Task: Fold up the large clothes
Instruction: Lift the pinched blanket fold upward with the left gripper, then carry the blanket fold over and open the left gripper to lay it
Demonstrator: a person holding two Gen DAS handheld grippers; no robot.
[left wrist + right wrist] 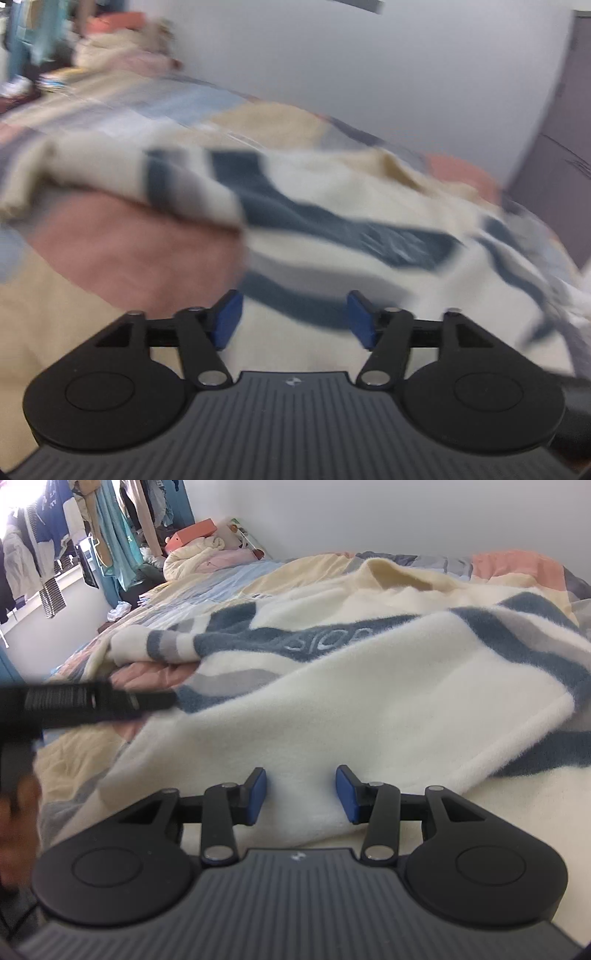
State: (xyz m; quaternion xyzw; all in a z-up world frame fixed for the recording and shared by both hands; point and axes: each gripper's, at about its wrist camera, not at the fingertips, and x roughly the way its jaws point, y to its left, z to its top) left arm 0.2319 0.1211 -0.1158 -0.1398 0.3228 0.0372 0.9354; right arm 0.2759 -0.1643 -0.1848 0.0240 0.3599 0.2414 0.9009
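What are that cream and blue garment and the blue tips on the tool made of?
The garment looks like thick fleece or brushed knit: fuzzy, matte nap, soft folds. The blue fingertips look like matte rubber or soft plastic pads, though that can't be told for certain.

Home bedroom: bed, hanging clothes.

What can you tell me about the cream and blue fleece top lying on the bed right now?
The fleece top is cream, fuzzy and thick, with dark blue and grey bands and stitched lettering on one blue band. It lies spread on the patchwork bed cover, partly folded: one panel is turned over the body, and a striped sleeve reaches left. A cream edge sits between the right gripper's jaws. The left gripper hangs open above it.
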